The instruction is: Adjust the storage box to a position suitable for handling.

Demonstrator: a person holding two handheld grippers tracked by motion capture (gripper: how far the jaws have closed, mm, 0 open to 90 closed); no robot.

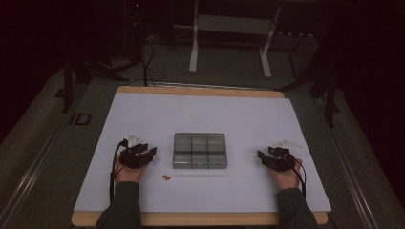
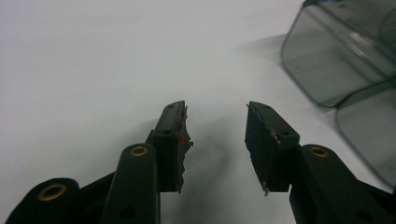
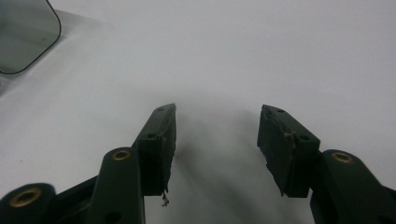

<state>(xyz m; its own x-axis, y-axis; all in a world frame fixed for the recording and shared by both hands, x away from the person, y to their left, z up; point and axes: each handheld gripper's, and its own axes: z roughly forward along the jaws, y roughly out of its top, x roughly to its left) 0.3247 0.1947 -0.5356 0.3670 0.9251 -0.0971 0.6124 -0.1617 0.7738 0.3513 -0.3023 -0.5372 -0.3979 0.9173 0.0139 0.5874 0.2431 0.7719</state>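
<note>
left gripper (image 1: 143,151): jaws wide apart, holding nothing
right gripper (image 1: 268,157): same, gaping and empty
smoky clear plastic six-compartment box (image 1: 200,150): mid-table, between both
small orange-brown bits (image 1: 165,178): near-left of box; I'd lower slowly and pinch one.

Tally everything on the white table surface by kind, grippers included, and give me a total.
Black two-jaw grippers: 2, the left gripper and the right gripper, both open and empty.
Clear grey compartment box: 1, with six compartments.
Small brownish bits, too small to identify: 1 cluster.
Total: 4.
</note>
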